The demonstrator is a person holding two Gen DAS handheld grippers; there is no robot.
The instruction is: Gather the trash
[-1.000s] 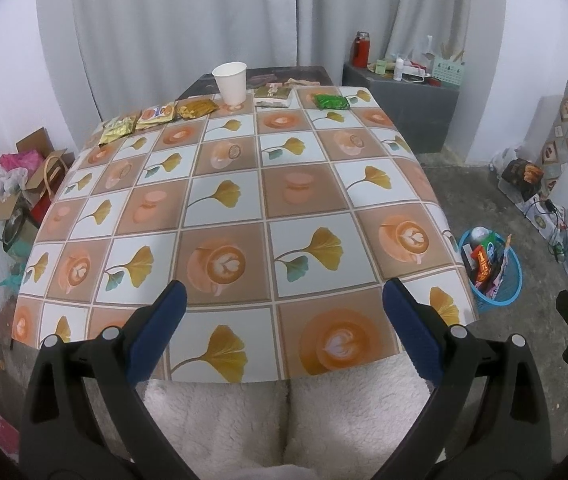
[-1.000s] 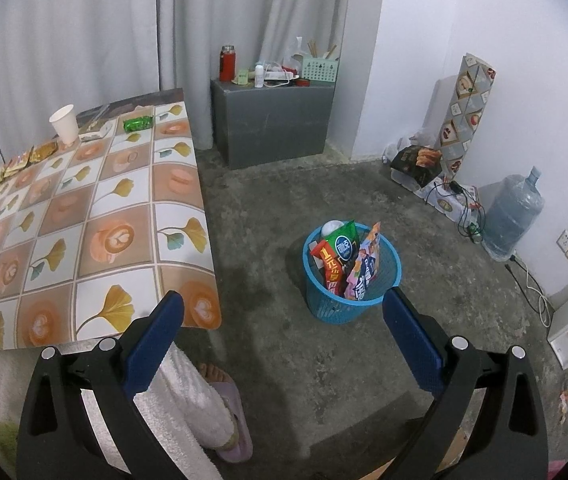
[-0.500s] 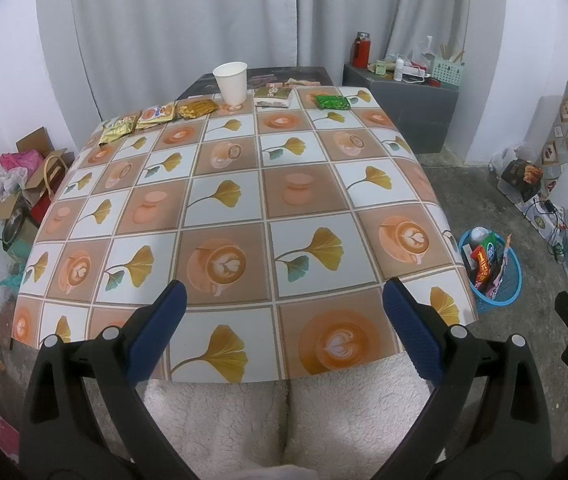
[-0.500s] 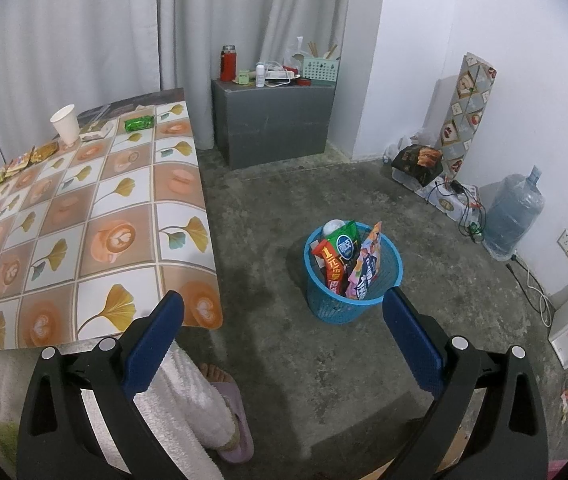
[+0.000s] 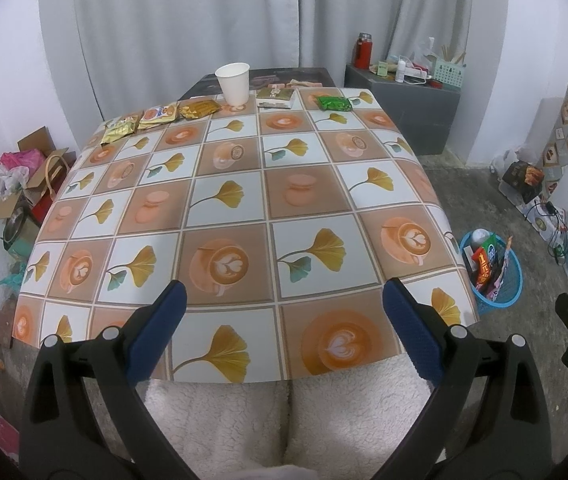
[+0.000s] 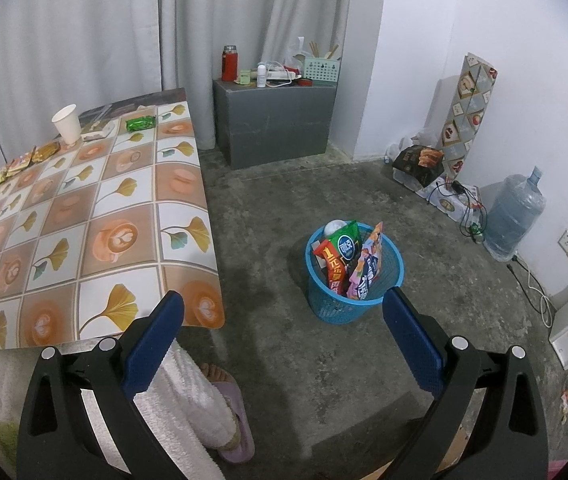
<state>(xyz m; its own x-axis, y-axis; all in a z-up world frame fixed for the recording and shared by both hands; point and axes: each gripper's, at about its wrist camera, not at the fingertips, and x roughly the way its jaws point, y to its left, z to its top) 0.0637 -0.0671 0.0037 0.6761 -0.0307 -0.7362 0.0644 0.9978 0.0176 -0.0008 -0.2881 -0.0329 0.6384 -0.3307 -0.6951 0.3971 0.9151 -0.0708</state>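
On the floor beside the surface (image 5: 244, 200), a blue basket (image 6: 354, 304) of wrappers is seen, while the left gripper (image 5: 282, 316) and right gripper (image 6: 282, 320) are held wide open and empty.

snack packets on table (image 5: 158, 113): 5 | paper cup (image 5: 233, 83): 1 | blue basket (image 6: 354, 302): 1 | water jug (image 6: 514, 214): 1 | red flask (image 6: 228, 63): 1

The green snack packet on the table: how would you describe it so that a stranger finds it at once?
Start at the table with the ginkgo-leaf cloth and go to its far edge, by the curtain. Right of the white paper cup and a flat box lies the green snack packet, near the far right corner. It is the only bright green packet; the others are yellow and orange.
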